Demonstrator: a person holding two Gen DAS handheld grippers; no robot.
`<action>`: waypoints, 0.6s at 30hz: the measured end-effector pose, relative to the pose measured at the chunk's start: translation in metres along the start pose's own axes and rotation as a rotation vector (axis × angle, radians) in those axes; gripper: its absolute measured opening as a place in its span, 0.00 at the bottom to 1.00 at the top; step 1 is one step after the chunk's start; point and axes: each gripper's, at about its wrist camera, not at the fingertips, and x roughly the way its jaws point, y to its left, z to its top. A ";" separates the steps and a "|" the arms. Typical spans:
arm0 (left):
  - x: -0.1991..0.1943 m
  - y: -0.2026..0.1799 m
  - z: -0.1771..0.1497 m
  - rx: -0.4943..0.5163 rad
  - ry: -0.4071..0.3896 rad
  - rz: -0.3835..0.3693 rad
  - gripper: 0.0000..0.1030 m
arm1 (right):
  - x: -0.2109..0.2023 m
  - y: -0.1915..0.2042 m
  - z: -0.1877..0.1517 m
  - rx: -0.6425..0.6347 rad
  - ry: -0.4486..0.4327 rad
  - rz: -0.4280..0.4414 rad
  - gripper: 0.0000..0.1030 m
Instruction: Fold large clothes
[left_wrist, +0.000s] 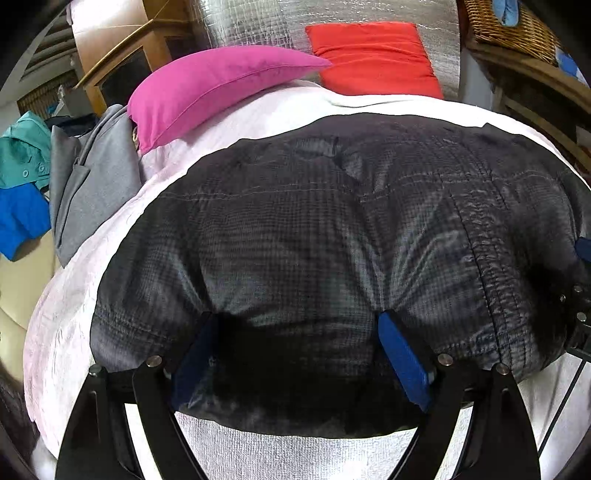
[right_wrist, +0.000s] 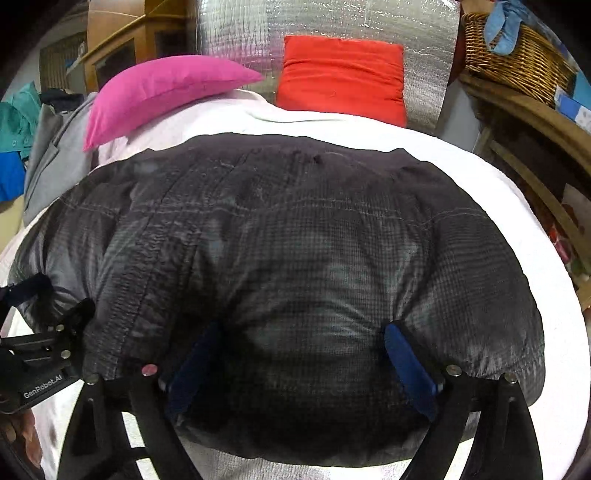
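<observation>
Currently the dark quilted jacket (left_wrist: 332, 229) on the white bed cover (left_wrist: 74, 314) is being straddled, unclamped, by the left gripper (left_wrist: 299, 332) and right gripper (right_wrist: 303, 343), jaws being held wide apart.

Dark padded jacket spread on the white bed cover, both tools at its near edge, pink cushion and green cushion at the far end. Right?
Not quite: the second cushion is red, not green, as the right wrist view shows. The dark padded jacket, white bed cover, pink cushion and both tools are as you say.
</observation>
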 end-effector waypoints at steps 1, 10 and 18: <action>-0.001 0.000 0.001 0.002 0.006 -0.006 0.87 | -0.001 0.000 0.001 0.003 0.006 0.000 0.91; -0.030 0.054 0.006 -0.141 -0.044 0.006 0.86 | -0.042 -0.013 0.003 0.060 -0.041 -0.013 0.90; -0.025 0.039 0.003 -0.099 -0.014 0.016 0.87 | -0.049 -0.033 -0.001 0.129 -0.032 0.013 0.90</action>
